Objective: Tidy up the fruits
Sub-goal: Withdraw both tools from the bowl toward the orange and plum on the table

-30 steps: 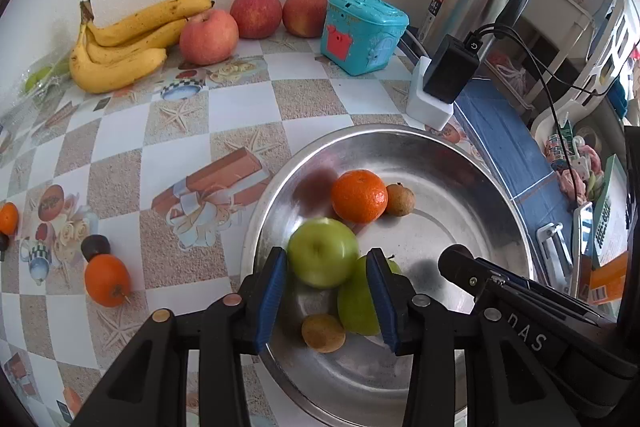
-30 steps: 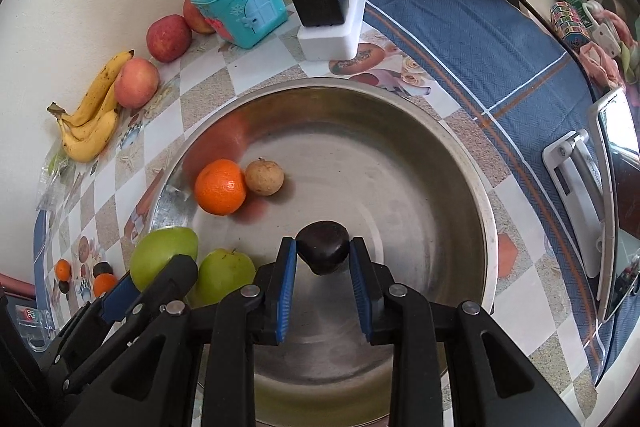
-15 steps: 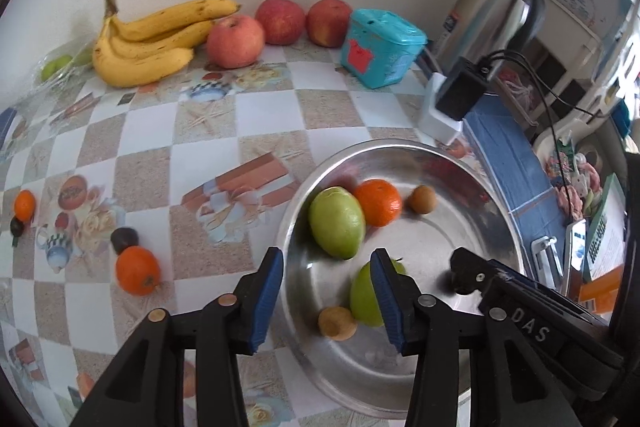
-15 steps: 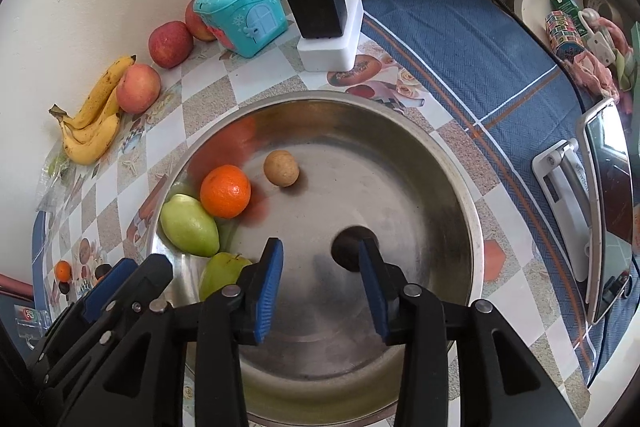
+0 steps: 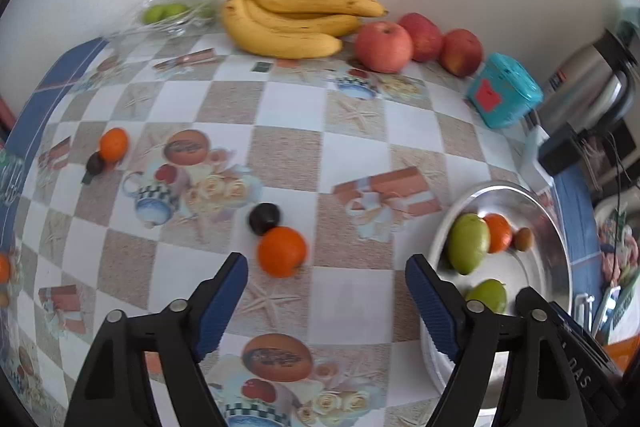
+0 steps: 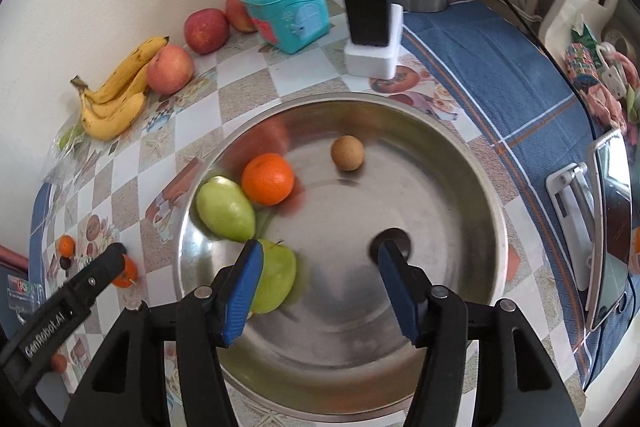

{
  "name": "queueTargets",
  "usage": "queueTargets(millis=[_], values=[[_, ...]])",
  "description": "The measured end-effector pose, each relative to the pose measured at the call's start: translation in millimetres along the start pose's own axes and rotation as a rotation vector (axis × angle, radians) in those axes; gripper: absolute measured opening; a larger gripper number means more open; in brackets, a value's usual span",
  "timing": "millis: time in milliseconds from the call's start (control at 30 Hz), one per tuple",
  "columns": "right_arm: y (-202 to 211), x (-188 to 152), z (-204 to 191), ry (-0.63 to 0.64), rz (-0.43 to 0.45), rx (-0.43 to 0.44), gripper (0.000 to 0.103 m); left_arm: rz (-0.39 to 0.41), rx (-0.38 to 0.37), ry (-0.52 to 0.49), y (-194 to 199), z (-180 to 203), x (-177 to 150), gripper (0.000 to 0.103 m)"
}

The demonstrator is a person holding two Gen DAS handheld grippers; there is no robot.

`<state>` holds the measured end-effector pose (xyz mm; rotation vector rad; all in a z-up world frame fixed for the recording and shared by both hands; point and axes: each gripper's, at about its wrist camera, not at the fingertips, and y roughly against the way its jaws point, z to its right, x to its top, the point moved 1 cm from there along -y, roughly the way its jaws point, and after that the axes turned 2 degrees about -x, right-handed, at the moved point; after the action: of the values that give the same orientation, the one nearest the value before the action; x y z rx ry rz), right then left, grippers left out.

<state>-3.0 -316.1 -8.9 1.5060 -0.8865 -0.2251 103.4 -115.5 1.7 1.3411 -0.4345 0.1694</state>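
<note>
Inside bowl (image 6: 472, 163), oblong green fruit (image 6: 225, 209) lies slanted.

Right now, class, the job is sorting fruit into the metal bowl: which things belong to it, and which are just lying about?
Belongs to the job:
steel bowl
green fruits in it
orange in it
orange on the table
bananas
red apples

Just lying about:
teal house-shaped box
kettle
black charger

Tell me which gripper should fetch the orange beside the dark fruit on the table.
Left. The left gripper hangs just short of that orange, jaws opening and empty. The right gripper hangs over the metal bowl.
</note>
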Motion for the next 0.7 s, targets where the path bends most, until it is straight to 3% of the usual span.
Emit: queueTargets(millis=[367,633,700], values=[[4,-11,-41,0.126,0.013,0.033,0.061,0.000,0.054,0.045,5,-42,3,0.097],[2,-17,-57,0.175,0.017,0.036,0.061,0.037,0.115,0.006,14,-55,8,0.102],[2,-18,-58,0.177,0.024,0.037,0.069,0.046,0.122,-0.002,15,-57,9,0.103]])
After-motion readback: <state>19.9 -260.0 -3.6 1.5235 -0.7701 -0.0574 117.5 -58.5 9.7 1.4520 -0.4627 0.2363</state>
